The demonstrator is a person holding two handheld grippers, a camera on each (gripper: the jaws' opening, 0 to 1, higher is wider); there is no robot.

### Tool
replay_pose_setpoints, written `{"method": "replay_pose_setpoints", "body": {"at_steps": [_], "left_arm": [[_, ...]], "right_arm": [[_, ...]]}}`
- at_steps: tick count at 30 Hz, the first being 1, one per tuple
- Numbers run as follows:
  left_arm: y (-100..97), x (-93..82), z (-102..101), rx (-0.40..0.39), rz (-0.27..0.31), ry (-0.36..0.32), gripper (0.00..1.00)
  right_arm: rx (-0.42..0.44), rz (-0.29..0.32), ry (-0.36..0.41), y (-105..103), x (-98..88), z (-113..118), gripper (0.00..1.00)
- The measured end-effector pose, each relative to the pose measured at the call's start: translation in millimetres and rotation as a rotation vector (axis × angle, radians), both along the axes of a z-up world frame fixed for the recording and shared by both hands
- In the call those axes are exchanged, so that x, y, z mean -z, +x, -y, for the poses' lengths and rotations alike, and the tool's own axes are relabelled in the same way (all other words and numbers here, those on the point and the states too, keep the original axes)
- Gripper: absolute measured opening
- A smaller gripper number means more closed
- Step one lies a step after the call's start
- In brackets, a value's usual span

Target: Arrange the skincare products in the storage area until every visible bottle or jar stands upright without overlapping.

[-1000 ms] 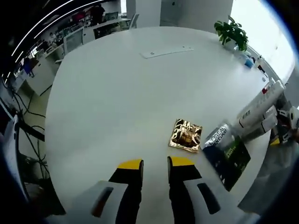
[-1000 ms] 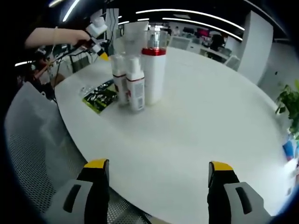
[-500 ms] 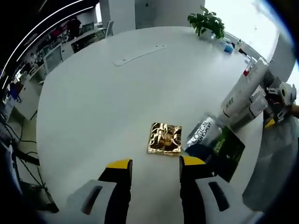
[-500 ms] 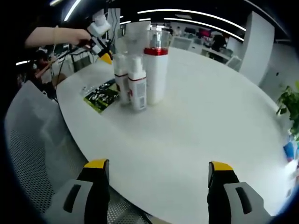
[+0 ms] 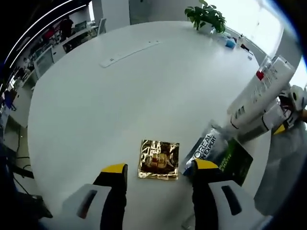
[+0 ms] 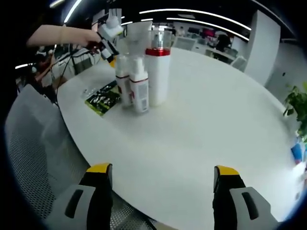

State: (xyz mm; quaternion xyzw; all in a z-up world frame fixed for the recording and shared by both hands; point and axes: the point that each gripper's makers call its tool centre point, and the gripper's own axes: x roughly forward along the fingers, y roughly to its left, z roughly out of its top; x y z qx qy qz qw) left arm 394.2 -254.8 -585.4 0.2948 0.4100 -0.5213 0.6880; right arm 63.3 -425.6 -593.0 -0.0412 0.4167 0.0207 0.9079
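Above the gold sachet (image 5: 159,159), left gripper (image 5: 160,169) hovers, fingers (image 5: 114,168) released, grasping nothing.

Right gripper view, upper left of frame: three white bottles (image 6: 144,76) standing in a cluster, one tall with red band, two smaller. One dark green sachet (image 6: 102,99) flat at their left. Left gripper view, lower middle: one gold foil sachet (image 5: 159,159); one L'Oreal sachet (image 5: 203,148) to its right. One potted plant (image 5: 206,17) at top. One white round table (image 5: 120,96).
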Motion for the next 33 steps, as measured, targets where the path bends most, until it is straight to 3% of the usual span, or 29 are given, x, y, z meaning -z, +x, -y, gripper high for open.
{"method": "replay_pose_setpoints", "body": {"at_steps": [7, 11, 17, 23, 33], "left_arm": [[11.7, 14.8, 14.0, 0.002, 0.007, 0.028, 0.54], [0.4, 18.8, 12.8, 0.019, -0.004, 0.049, 0.53], [3.5, 31.4, 19.5, 0.046, -0.003, 0.073, 0.51], [6.8, 34.9, 20.1, 0.082, 0.037, 0.106, 0.46], [7.8, 36.5, 27.1, 0.097, 0.030, 0.102, 0.40]], "right_arm": [[-0.001, -0.005, 0.007, -0.5, 1.7, -0.6, 0.91], [0.009, -0.001, 0.009, -0.5, 0.1, 0.2, 0.91], [0.017, 0.002, 0.012, -0.1, 1.0, 1.6, 0.91], [0.020, 0.001, 0.013, -0.7, 1.5, 2.4, 0.91], [0.022, 0.001, 0.013, -0.7, 1.1, 2.6, 0.90]]}}
